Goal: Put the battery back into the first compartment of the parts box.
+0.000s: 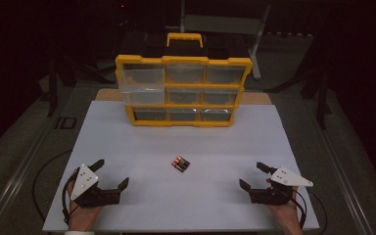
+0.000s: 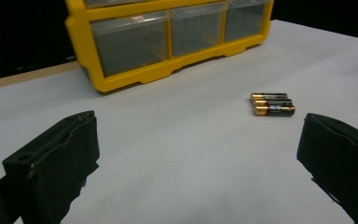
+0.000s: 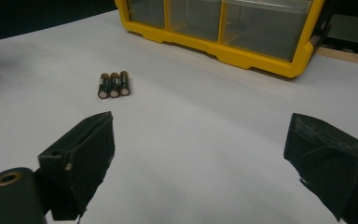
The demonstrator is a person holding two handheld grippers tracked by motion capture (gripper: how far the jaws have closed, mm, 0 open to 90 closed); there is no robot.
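Three batteries (image 1: pixel 180 164) lie side by side, touching each other, flat on the white table (image 1: pixel 215 147). They sit in front of the yellow drawer organizer (image 1: pixel 182 91), well apart from it, roughly under its middle column of drawers.

The organizer stands upright at the far end of the table, three rows of three clear drawers. Its top-left drawer (image 1: pixel 141 78) is pulled partway out; the rest sit flush.

Left tongs (image 1: pixel 112 174): spread wide, nothing between the jaws, low over the near left part of the table, well apart from the batteries. In the left gripper view the batteries (image 2: pixel 272 104) sit ahead, toward the right jaw.

Right tongs (image 1: pixel 252 175): also spread wide, nothing held, near right of the batteries and well apart from them. In the right gripper view the batteries (image 3: pixel 113 84) lie ahead, above the left jaw, with the organizer (image 3: pixel 242 32) beyond.
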